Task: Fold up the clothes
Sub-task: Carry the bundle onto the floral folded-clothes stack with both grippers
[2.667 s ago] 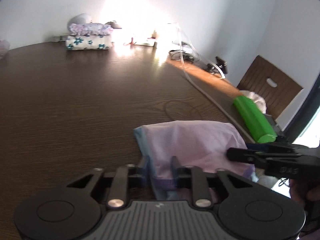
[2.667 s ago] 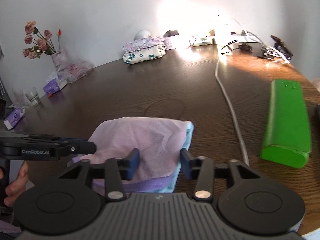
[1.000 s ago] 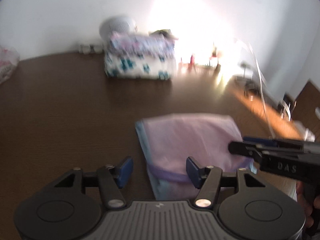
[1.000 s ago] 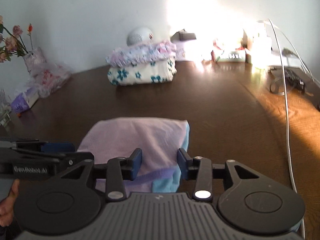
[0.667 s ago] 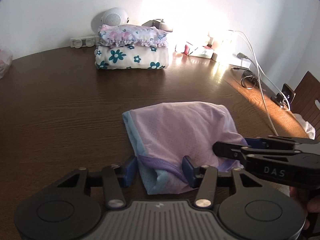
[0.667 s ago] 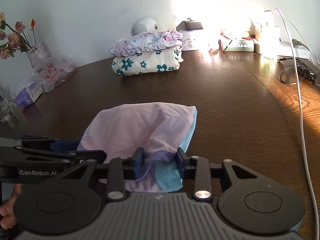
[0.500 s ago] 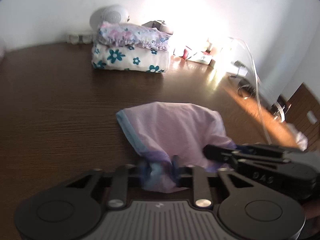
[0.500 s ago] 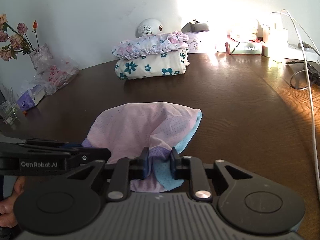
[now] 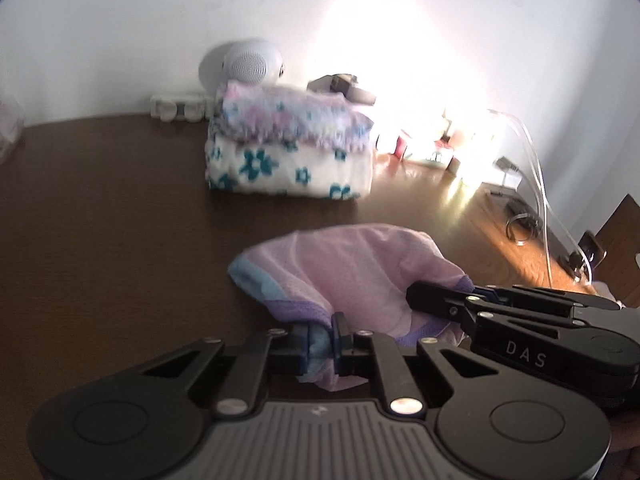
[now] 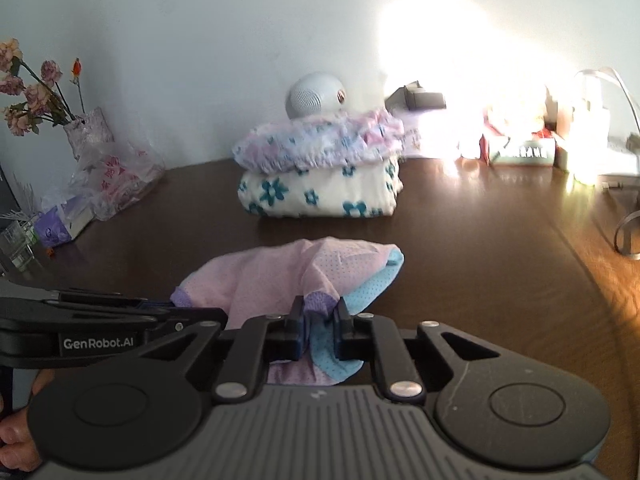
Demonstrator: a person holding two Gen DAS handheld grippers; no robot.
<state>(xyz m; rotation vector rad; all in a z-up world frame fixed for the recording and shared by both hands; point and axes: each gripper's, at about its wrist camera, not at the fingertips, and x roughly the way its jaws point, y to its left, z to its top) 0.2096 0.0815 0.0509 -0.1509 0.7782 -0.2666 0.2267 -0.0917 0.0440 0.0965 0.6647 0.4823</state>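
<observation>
A folded pink garment (image 9: 352,264) with blue and purple trim hangs lifted above the dark wooden table (image 9: 100,220). My left gripper (image 9: 322,330) is shut on its near left purple-blue edge. My right gripper (image 10: 318,316) is shut on the near right edge of the pink garment (image 10: 288,276). In the left wrist view the right gripper (image 9: 440,300) shows at the cloth's right side; in the right wrist view the left gripper (image 10: 200,314) shows at its left. A stack of folded floral clothes (image 9: 288,160) lies beyond, close to the wall, also seen as the floral stack (image 10: 320,172).
A white round speaker (image 10: 316,96) stands behind the stack. A vase of flowers (image 10: 86,132) and a plastic bag (image 10: 116,180) sit at far left. Small boxes (image 10: 520,148) and cables (image 9: 536,184) crowd the sunlit right side. A wooden chair (image 9: 624,232) stands at the right table edge.
Both grippers closed on the pink garment's near edge, lifted it, and carried it forward toward the floral stack, which now looks much nearer.
</observation>
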